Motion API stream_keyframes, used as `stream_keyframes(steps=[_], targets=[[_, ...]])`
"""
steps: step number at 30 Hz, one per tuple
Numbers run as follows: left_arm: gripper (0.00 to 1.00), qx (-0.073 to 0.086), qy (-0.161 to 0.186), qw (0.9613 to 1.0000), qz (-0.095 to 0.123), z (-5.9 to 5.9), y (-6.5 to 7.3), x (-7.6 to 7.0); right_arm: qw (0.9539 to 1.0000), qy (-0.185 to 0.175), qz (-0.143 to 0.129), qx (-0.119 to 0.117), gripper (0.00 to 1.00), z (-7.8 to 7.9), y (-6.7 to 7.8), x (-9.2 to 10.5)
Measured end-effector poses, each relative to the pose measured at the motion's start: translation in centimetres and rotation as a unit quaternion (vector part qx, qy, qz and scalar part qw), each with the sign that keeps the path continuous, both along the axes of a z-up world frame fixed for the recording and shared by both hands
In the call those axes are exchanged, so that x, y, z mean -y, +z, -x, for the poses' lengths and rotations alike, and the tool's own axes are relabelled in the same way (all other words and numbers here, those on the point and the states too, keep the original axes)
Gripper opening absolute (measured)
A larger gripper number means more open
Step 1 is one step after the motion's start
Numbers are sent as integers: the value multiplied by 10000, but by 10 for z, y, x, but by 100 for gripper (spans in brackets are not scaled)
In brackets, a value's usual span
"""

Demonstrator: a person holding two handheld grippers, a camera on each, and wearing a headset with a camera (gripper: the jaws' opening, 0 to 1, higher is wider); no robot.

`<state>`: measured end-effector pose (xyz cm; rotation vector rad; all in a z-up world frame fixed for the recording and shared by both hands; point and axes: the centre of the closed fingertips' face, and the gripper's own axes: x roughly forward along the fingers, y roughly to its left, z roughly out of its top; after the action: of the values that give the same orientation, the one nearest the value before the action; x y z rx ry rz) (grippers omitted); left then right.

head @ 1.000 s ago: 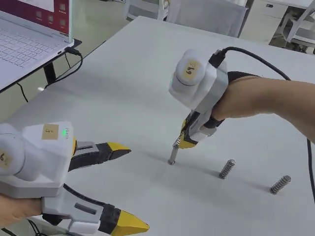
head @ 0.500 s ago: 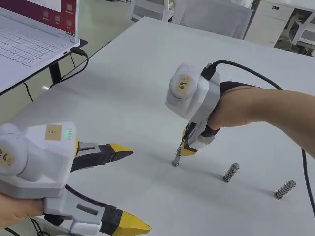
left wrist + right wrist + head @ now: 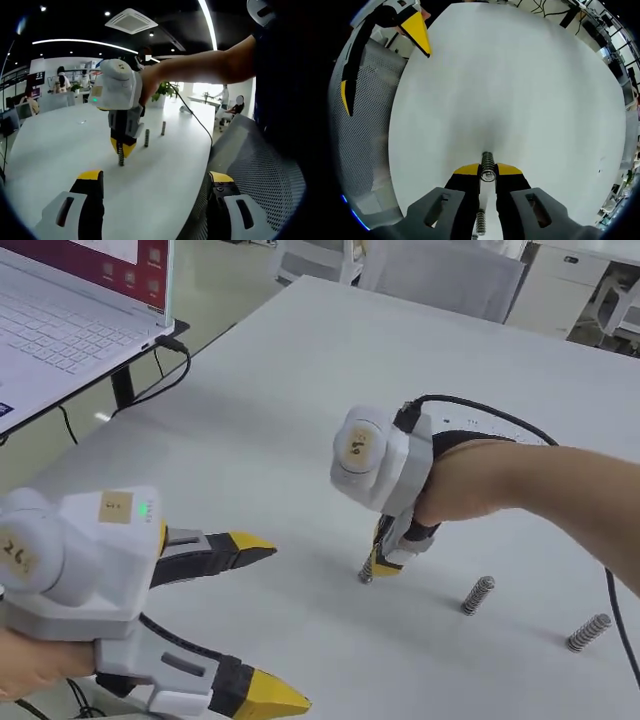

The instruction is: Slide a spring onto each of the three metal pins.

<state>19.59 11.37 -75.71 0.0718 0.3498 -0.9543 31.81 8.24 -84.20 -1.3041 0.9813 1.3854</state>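
Jaws of the right gripper [image 3: 488, 170] are pinching a spring [image 3: 487, 161] from both sides, their yellow tips pressing against its coils. In the head view this gripper [image 3: 378, 565] is pointing steeply down, and the gripped spring [image 3: 367, 568] is standing upright with its lower end touching the white table [image 3: 300, 390]. Whether a pin is sitting inside the coils cannot be told. A person's hand [image 3: 460, 480] is gripping the tool above the spring. To the right of the gripped spring, two more springs [image 3: 478, 595] [image 3: 588, 632] are standing slightly tilted on the table, well apart from each other. On the near left of the gripped spring, the left gripper [image 3: 285, 628] is hovering with its jaws spread wide, holding nothing. Far to the left of the spring, a laptop [image 3: 70, 320] is sitting open, with a black cable [image 3: 160, 365] hanging from its side.
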Motion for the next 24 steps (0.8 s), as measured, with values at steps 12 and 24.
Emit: stream_keyframes(steps=[12, 24], targets=[[81, -12, -5, 10000, 7, 0, -1, 0, 10000, 44, 71, 10, 9, 2, -4, 2], [81, -26, 1, 10000, 11, 1, -2, -3, 10000, 16, 3, -75, 15, 7, -6, 2]])
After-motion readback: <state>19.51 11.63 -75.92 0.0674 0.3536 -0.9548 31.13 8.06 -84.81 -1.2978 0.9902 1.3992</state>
